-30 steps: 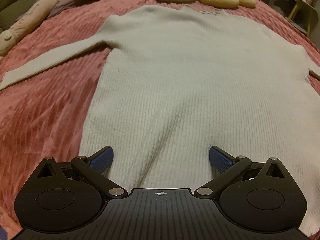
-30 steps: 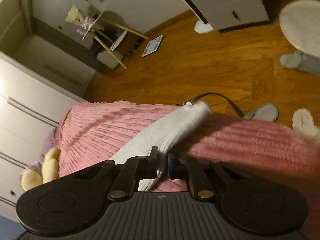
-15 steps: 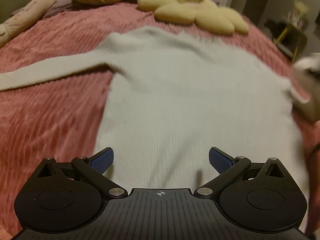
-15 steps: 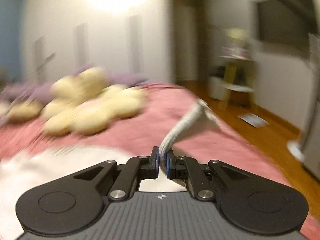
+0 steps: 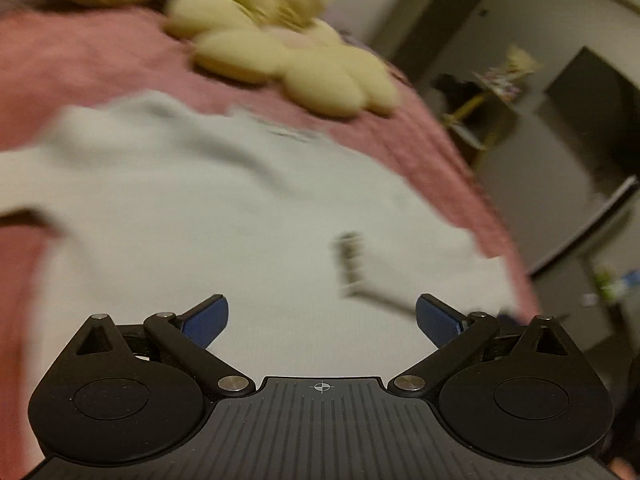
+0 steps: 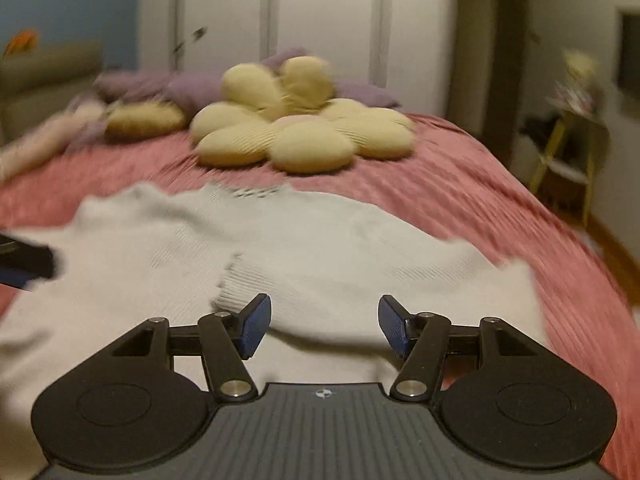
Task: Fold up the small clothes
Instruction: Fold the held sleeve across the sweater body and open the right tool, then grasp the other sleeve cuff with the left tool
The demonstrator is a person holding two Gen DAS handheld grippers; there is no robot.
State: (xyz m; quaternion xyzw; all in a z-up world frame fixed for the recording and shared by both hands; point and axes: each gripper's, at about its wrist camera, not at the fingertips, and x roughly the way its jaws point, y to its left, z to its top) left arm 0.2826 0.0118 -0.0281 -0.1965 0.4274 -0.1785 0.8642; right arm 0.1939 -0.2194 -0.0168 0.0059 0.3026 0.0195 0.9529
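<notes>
A white knit sweater [image 5: 192,216] lies flat on the pink bedspread [image 5: 60,56]; it also shows in the right wrist view [image 6: 320,240]. Its right sleeve [image 6: 304,292] lies folded across the body, cuff end just ahead of my right gripper [image 6: 325,326]. That gripper is open and empty above the sleeve. My left gripper [image 5: 322,320] is open and empty over the lower body of the sweater. Part of the right gripper shows blurred in the left wrist view [image 5: 356,276]. The left wrist view is motion-blurred.
A yellow flower-shaped cushion [image 6: 300,128] and purple pillows [image 6: 192,88] lie at the head of the bed. The bed's right edge [image 6: 580,264] drops to a wooden floor. A small yellow-legged side table [image 6: 572,144] stands by the wall on the right.
My right gripper carried the sleeve inward over the sweater's body, then opened and let it go. My left gripper stayed open and swung its view to the right.
</notes>
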